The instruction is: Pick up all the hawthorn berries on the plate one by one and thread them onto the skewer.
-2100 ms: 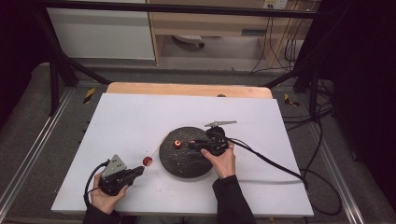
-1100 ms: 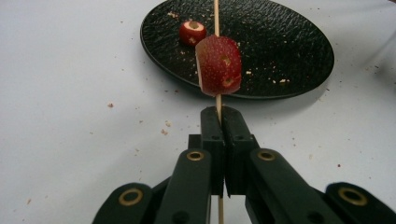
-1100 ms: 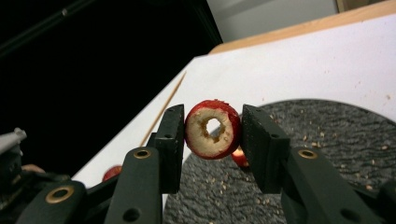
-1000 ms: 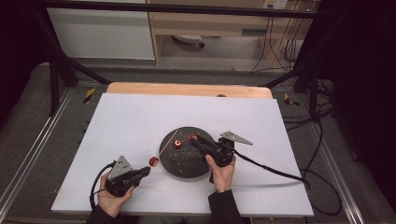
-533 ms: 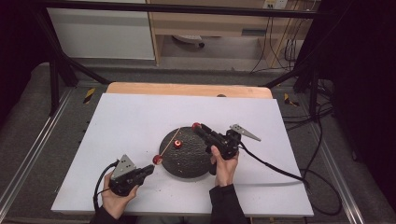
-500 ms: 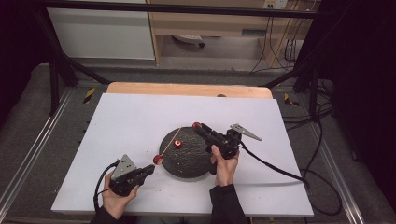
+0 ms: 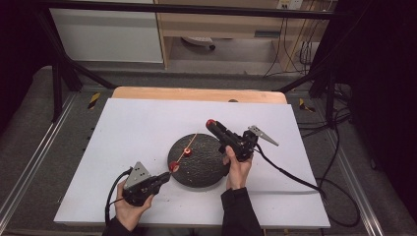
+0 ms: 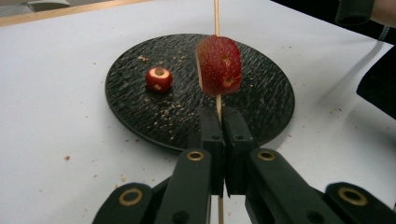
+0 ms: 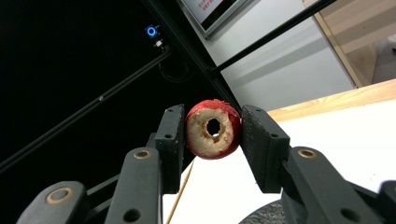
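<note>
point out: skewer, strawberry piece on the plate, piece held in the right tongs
skewer (image 8: 216, 16), left gripper view, bare stick above the threaded piece
strawberry piece on the plate (image 8: 158, 79), left gripper view, its red side below the hole
piece in the right tongs (image 9: 213, 130), right gripper view, pale cut face beside the hole

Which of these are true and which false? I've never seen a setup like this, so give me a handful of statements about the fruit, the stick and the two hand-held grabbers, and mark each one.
1. The left gripper pinches a thin wooden skewer. True.
2. No fruit is on that skewer. False: a strawberry piece is threaded on it, just above the jaws.
3. The right gripper holds a red piece with a hole through its middle. True.
4. The black plate has no fruit on it. False: one small red piece lies on it.
5. The right gripper rests on the plate. False: it is raised, off the plate.
</note>
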Action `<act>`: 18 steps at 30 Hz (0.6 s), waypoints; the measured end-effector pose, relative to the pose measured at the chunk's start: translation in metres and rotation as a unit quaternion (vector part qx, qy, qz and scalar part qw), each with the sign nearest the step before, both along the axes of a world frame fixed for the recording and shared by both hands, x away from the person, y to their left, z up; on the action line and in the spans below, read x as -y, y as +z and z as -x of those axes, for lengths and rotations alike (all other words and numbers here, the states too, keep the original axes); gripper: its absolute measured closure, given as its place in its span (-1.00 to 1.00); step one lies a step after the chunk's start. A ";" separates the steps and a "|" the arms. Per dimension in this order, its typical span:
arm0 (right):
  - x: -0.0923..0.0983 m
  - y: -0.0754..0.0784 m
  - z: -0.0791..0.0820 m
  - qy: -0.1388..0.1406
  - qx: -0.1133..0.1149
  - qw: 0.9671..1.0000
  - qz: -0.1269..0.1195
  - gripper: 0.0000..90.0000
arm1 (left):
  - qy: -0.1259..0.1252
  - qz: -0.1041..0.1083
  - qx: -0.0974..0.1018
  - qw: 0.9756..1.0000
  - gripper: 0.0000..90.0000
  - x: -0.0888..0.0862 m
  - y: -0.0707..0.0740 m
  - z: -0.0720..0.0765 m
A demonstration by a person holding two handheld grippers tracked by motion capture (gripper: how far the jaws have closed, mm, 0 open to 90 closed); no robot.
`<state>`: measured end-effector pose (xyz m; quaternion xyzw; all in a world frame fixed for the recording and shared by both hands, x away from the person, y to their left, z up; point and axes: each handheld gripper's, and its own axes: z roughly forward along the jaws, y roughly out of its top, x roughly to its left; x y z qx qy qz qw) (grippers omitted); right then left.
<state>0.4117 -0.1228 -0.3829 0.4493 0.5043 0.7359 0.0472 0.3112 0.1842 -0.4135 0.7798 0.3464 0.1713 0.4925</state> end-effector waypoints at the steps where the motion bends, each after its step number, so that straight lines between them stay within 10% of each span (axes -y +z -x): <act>1: 0.000 0.000 0.000 -0.002 0.001 1.000 -0.001 0.36 | -0.001 0.000 0.001 1.000 0.96 0.002 0.000 0.000; 18: 0.002 0.000 -0.002 -0.020 0.027 0.999 -0.011 0.36 | -0.010 0.008 -0.001 1.000 0.96 0.019 0.009 -0.001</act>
